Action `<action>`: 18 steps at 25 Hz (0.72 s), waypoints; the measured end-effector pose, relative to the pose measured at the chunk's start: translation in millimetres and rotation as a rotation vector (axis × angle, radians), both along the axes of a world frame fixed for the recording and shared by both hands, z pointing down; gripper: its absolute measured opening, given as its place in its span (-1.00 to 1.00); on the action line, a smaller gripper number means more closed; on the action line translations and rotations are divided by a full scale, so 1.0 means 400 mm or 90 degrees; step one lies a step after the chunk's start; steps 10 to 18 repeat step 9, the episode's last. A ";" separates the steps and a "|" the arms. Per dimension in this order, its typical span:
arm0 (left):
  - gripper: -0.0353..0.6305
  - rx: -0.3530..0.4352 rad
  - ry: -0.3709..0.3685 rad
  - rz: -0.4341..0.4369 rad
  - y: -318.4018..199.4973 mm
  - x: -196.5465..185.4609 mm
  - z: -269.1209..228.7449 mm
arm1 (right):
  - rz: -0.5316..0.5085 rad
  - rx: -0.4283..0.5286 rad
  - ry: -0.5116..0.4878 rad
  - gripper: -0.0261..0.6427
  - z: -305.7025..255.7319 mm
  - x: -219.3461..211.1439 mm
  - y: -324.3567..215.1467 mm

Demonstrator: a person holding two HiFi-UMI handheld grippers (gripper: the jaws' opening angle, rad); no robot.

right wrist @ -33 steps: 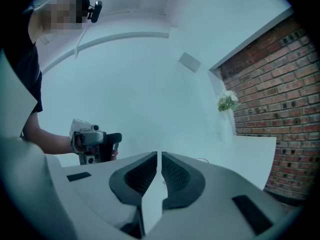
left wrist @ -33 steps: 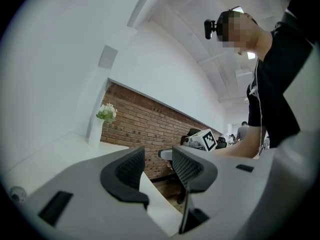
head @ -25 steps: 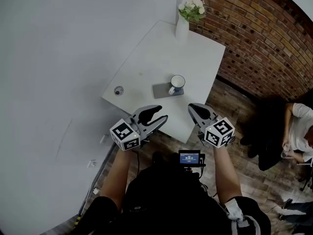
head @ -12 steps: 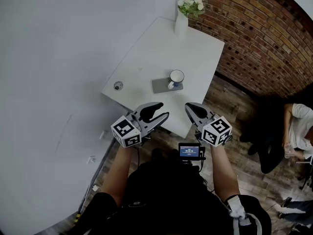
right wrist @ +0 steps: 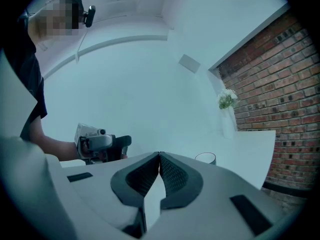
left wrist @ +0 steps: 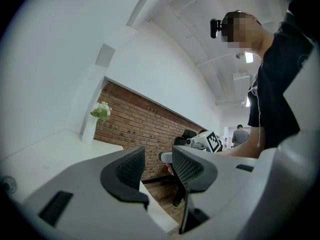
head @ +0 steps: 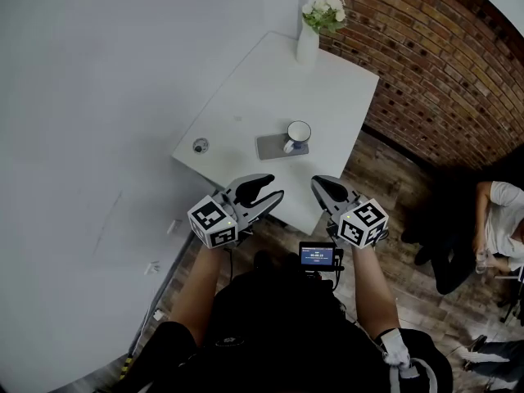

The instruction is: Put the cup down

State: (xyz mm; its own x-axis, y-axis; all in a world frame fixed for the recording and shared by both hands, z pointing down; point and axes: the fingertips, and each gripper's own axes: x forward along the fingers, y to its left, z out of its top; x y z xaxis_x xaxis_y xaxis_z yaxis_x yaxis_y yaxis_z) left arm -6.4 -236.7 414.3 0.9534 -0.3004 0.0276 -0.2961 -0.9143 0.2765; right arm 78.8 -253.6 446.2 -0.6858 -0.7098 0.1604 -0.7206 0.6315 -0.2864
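Note:
A white cup (head: 298, 134) with a blue handle stands upright on a grey mat (head: 274, 146) near the front of the white table (head: 270, 80). Both grippers hover off the table's near edge, apart from the cup. My left gripper (head: 265, 191) is open, its jaws (left wrist: 159, 160) a small gap apart with nothing between them. My right gripper (head: 321, 183) is shut and empty, its pads meeting (right wrist: 159, 157). The cup's rim (right wrist: 205, 158) peeks over the right gripper's body.
A white vase with flowers (head: 309, 33) stands at the table's far corner by the brick wall (head: 442, 64). A small round thing (head: 201, 146) lies at the table's left edge. A person (head: 495, 228) sits at the right on the wooden floor.
Only the head view sways a little. Both grippers stay by the table's near edge, and the cup rests on the mat as before.

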 end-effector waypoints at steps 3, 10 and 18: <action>-0.41 0.002 0.001 0.002 0.000 0.004 -0.005 | -0.001 0.004 0.001 -0.88 -0.007 0.002 -0.001; -0.41 0.003 0.004 -0.002 0.016 0.017 -0.012 | -0.004 0.006 0.004 -0.88 -0.011 0.020 0.011; -0.41 0.003 0.004 -0.002 0.016 0.017 -0.012 | -0.004 0.006 0.004 -0.88 -0.011 0.020 0.011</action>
